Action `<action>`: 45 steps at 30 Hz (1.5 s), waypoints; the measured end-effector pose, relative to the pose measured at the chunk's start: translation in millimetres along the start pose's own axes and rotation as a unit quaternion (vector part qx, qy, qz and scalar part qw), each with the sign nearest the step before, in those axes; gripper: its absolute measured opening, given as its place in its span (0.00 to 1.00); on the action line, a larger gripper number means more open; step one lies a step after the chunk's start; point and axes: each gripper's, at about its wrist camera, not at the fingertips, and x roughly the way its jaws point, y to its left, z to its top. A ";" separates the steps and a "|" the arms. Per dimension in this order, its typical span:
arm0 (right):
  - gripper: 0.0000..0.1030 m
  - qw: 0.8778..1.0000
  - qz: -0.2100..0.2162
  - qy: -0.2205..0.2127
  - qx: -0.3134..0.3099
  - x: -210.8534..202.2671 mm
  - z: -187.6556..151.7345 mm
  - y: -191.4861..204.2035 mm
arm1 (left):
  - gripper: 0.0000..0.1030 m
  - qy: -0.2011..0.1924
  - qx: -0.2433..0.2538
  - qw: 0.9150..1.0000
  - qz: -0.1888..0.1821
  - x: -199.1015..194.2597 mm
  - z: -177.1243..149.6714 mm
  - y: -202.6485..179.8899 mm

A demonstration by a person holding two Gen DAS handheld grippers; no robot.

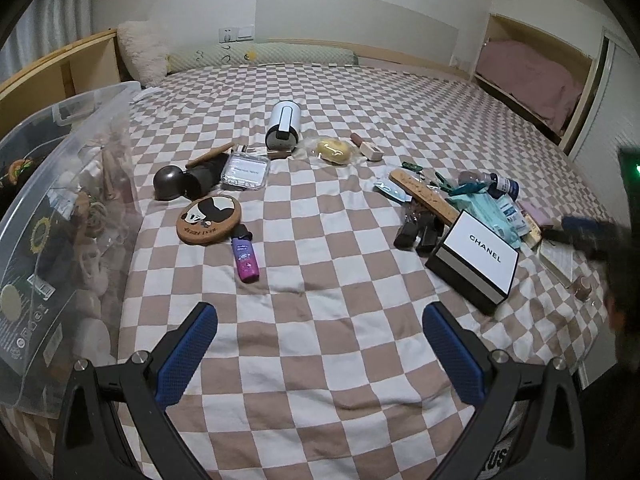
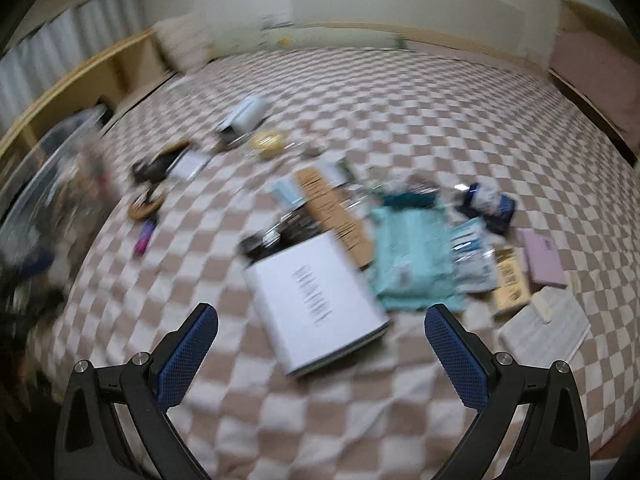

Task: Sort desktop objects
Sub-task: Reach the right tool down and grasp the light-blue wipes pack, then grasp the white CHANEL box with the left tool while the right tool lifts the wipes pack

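Both the left gripper [image 1: 320, 344] and right gripper [image 2: 320, 344] hang wide open and empty over the bed [image 1: 340, 280], clutter scattered left and right of the box [image 1: 474, 258], a bin [image 1: 60, 216] further left.

The left hand-held gripper [image 1: 320, 346] is wide open, its two blue fingers [image 1: 186, 354] far apart with nothing between them, and it hangs above the bed pointing forward and a bit down. The right hand-held gripper [image 2: 321, 346] is wide open too, its blue fingers [image 2: 456, 354] spread with nothing held, and its own picture is blurry. In the left wrist view the right hand-held gripper [image 1: 592, 236] shows as a dark blur at the far right edge, too smeared to make out more.
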 end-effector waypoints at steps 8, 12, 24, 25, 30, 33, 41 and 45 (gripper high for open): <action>0.43 0.995 -0.072 0.033 0.060 68.7 30.0 -68.9 | 1.00 0.012 0.002 1.000 0.004 8.9 0.3 0.3; 0.40 0.991 -0.091 0.050 0.085 100.7 32.2 -95.4 | 1.00 0.017 0.000 1.000 0.006 14.2 0.0 1.4; 0.30 0.996 -0.051 0.052 0.042 131.1 17.4 -76.6 | 1.00 0.019 0.010 1.000 0.001 16.3 -2.8 -5.4; 0.30 0.997 -0.048 0.051 0.042 130.1 15.6 -75.5 | 1.00 0.019 0.012 1.000 0.001 15.6 -3.1 -6.5; 0.30 0.996 0.009 0.065 0.056 126.3 8.8 -73.7 | 1.00 0.015 0.015 1.000 0.000 12.3 -2.6 -7.7; 0.30 0.996 0.023 0.075 0.035 122.7 0.9 -58.3 | 1.00 0.012 0.016 1.000 -0.001 10.8 -1.7 -7.6; 0.31 0.992 0.077 0.103 -0.011 115.8 -20.3 -0.5 | 1.00 0.012 0.019 1.000 -0.007 9.6 -4.1 -8.5; 0.35 0.987 0.103 0.117 -0.036 112.8 -30.5 30.3 | 1.00 0.011 0.021 1.000 -0.008 8.5 -5.6 -9.9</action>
